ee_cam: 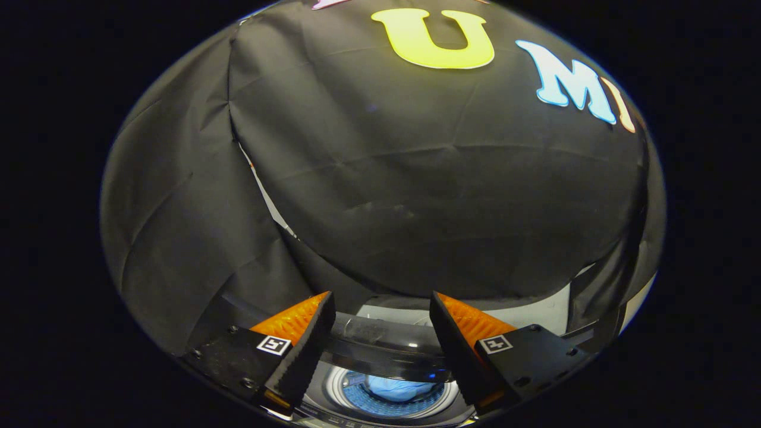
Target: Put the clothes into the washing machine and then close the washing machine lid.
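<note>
Gripper [380, 333] poised above the top-loading washing machine [333, 410], its jaws released and parted, grasping nothing. Between the fingers and below them, the round drum opening [357, 401] holds a crumpled light-blue piece of clothing [397, 389]. The transparent dark washing machine lid [380, 348] stands raised just beyond the opening, spanning the gap between the fingers.

dim, sharp, fisheye-bent edges; glare on washer lid [380, 351].
</note>
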`<action>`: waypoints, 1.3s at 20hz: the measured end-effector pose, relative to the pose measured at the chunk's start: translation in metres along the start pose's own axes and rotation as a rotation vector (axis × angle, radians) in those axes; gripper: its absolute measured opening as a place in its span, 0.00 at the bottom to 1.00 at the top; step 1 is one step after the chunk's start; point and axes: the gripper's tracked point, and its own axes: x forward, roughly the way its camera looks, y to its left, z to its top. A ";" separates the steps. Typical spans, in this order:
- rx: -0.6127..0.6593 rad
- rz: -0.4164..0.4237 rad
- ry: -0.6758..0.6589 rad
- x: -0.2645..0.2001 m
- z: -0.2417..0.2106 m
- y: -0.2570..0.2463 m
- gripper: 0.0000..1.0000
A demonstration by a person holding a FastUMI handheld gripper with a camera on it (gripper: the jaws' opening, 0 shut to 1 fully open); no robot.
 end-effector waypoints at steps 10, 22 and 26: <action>-0.022 0.006 -0.014 -0.015 -0.012 0.005 0.99; -0.037 0.001 -0.071 -0.046 -0.043 0.017 0.99; -0.039 -0.005 -0.106 -0.058 -0.059 0.022 0.99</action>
